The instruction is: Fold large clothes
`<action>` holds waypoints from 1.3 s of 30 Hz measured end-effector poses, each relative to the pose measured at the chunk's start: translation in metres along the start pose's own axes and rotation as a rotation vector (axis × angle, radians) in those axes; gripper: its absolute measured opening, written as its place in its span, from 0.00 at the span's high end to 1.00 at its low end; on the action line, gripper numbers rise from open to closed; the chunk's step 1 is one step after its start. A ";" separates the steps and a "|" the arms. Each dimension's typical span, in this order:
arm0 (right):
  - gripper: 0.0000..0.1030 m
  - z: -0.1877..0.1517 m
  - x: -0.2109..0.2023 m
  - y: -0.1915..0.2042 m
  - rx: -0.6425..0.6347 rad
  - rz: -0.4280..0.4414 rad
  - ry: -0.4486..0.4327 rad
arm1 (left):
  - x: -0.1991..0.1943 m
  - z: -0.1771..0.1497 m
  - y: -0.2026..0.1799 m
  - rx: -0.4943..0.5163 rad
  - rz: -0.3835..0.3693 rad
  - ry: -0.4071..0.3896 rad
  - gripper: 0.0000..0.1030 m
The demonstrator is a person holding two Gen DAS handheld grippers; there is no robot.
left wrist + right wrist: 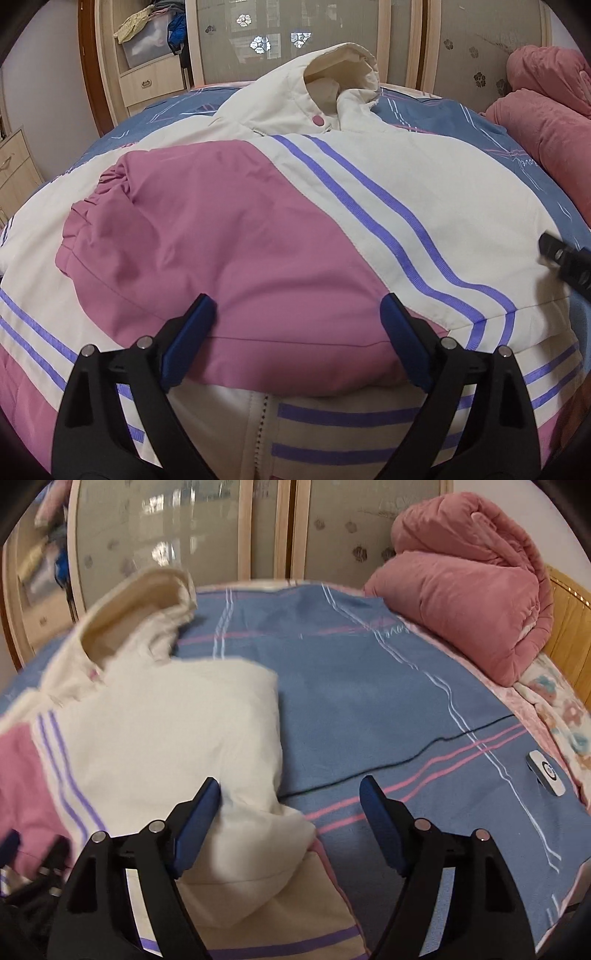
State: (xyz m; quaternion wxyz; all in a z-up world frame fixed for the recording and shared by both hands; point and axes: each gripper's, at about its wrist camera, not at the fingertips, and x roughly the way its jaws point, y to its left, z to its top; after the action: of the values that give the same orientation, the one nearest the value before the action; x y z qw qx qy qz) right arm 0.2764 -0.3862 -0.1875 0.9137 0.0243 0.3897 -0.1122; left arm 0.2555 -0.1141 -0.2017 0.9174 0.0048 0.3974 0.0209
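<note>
Indoors, blue bedsheet [369,701], pink quilt [461,602], wardrobe [147,74]

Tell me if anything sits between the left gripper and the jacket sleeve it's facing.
Nothing visible does. The left gripper is open right over the folded pink sleeve of the jacket, with no other object between its fingers and the fabric. The right gripper is off at the jacket's right edge, also open.

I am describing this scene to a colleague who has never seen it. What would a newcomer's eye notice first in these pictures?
First is the big cream hooded jacket spread on the blue striped bedsheet, one pink sleeve folded across its front. The open left gripper hovers over that sleeve; the open right gripper hangs at the jacket's right edge. A rolled pink quilt is piled at the bed's far right corner.
</note>
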 end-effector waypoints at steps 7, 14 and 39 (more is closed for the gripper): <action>0.19 0.001 -0.002 -0.020 0.056 -0.091 0.001 | -0.001 -0.001 0.000 0.001 0.002 -0.003 0.08; 0.19 0.002 -0.011 -0.037 0.086 -0.275 -0.047 | -0.001 0.000 -0.001 0.000 0.006 -0.005 0.07; 0.12 0.004 -0.019 -0.031 0.108 -0.142 -0.070 | 0.000 0.000 -0.002 0.001 0.016 -0.007 0.05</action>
State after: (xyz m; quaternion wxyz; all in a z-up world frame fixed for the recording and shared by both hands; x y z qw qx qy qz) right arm 0.2590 -0.4131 -0.1696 0.9139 0.0418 0.3518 -0.1983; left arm 0.2555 -0.1161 -0.2022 0.9187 0.0083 0.3939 0.0282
